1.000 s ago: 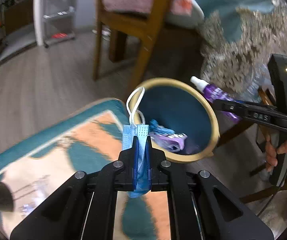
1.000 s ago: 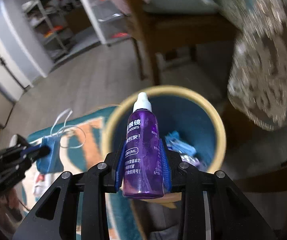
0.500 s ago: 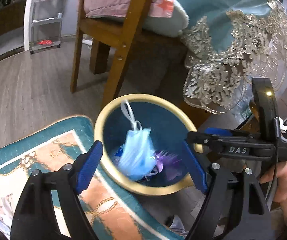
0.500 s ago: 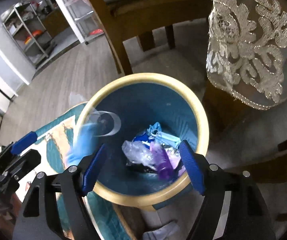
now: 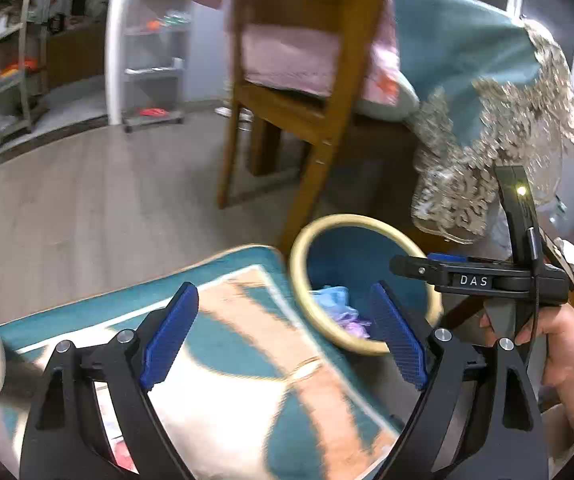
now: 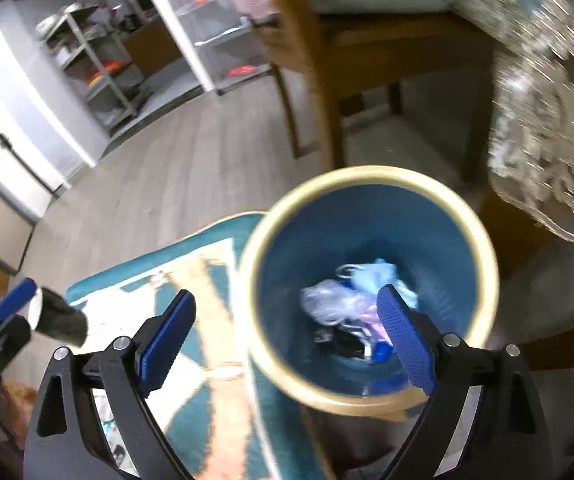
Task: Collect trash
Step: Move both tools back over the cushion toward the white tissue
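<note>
Left gripper (image 5: 283,336): blue-padded fingers (image 5: 169,334) spread wide, nothing between them; it hangs above the teal, orange and cream patterned rug (image 5: 247,380), just left of the bin.

Right gripper (image 6: 287,340): fingers (image 6: 405,338) likewise spread wide and empty, positioned over the near rim of the bin. In the left wrist view the same gripper (image 5: 411,266) is seen side-on at the bin's right edge, held in a bare hand (image 5: 567,356).

Round waste bin with blue interior and pale yellow rim (image 6: 483,240): stands on the grey wood-plank floor (image 5: 87,200) at the rug's corner, beside the leg of a brown wooden chair (image 5: 311,160). Contents at the bottom: a crumpled light-blue face mask (image 6: 379,276), a clear plastic wrapper (image 6: 327,300), and purple and dark items (too blurred to identify).

A dark cylindrical object with a white end (image 6: 57,320) lies at the left margin, near the rug. A teal tablecloth with gold lace trim (image 5: 499,136) hangs to the right, behind the bin
</note>
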